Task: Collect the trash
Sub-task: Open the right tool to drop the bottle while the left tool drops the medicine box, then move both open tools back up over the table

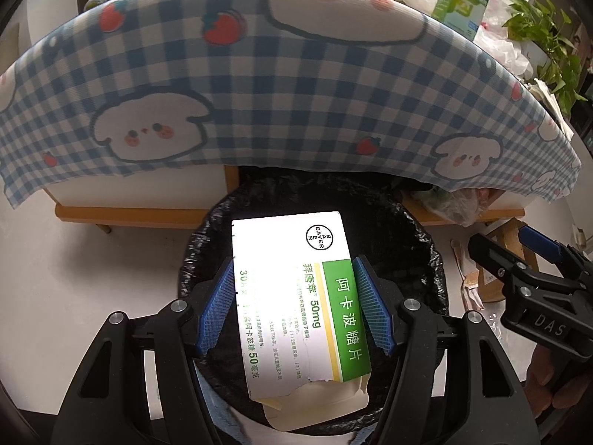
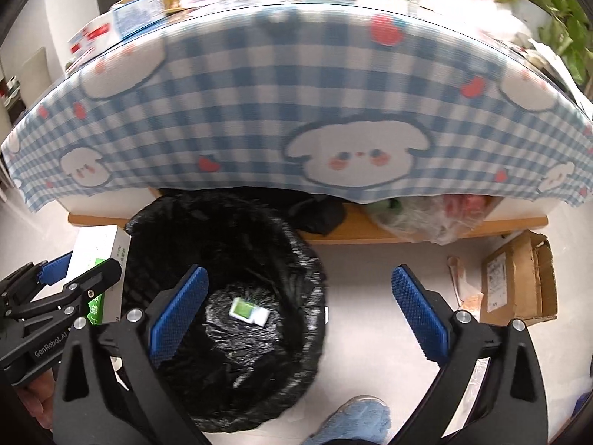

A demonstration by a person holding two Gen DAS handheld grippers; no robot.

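My left gripper (image 1: 294,296) is shut on a white and green medicine box (image 1: 296,296), its blue pads pressing both long sides, right above the black-lined trash bin (image 1: 426,244). The same medicine box (image 2: 100,259) and left gripper (image 2: 81,270) show at the left edge of the right wrist view. My right gripper (image 2: 296,311) stands wide open with nothing between its fingers, over the right rim of the trash bin (image 2: 296,252). A small white and green box (image 2: 247,310) lies at the bottom of the bin. The right gripper (image 1: 519,256) also appears at the right of the left wrist view.
A table draped in a blue checked cloth (image 2: 296,111) stands behind the bin, piled with boxes and plastic bags. A plastic bag (image 2: 418,218) sits on its lower shelf. A torn cardboard box (image 2: 515,282) and paper scraps lie on the floor at right. A blue slipper (image 2: 355,419) is near.
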